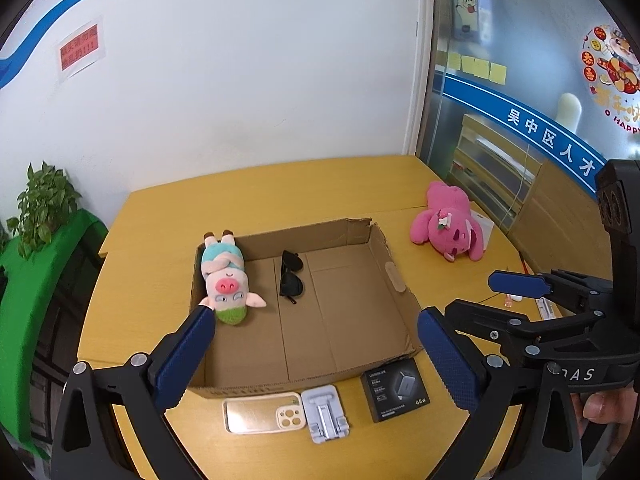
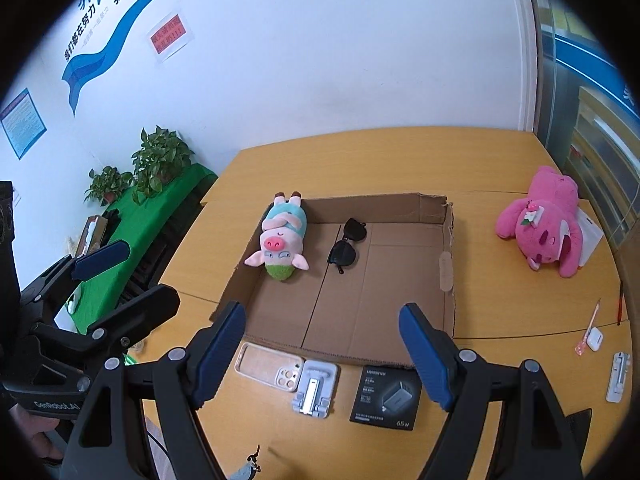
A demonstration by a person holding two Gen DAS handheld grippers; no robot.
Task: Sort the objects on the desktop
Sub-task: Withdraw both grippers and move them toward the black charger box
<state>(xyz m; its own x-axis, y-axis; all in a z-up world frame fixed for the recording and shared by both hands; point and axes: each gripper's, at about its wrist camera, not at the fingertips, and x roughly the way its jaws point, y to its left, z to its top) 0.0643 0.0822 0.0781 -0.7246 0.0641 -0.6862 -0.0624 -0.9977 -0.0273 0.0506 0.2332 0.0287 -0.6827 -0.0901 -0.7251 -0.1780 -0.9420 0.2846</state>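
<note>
1. Grippers: left gripper (image 1: 314, 328) stands wide with nothing between its blue pads; right gripper (image 2: 322, 334) is also spread and empty. Both hover above the near edge of the yellow wooden table (image 1: 256, 188), angled down at it.
2. Step in hand, as a judgement: between picks. Neither tool carries anything, so the call is choosing the next item.
3. Shallow brown cardboard box (image 1: 352, 312) sits mid-table. Inside, at its left wall: pink pig plush in a teal top (image 1: 226, 280), lying flat. Just right of it, apart: black folded sunglasses (image 1: 291, 276). Rest of the box floor is bare.
4. Loose items along the box's near wall, left to right: clear phone case with cream rim (image 1: 262, 412), touching or just beside a white folding phone stand (image 1: 325, 414), then a black charger carton (image 1: 396, 388) a little apart.
5. Far right, well apart from the box: magenta bear plush (image 1: 450, 230), partly on a white packet. Near the right edge in the right wrist view: white earbud case (image 2: 595, 335), pink pen, second white stand (image 2: 619, 376).
6. Next move likely calls for dropping one gripper onto a near-row item. The case lies flat and thin, so jaws need to straddle its short sides; the carton looks like the easier grab for the right tool.
</note>
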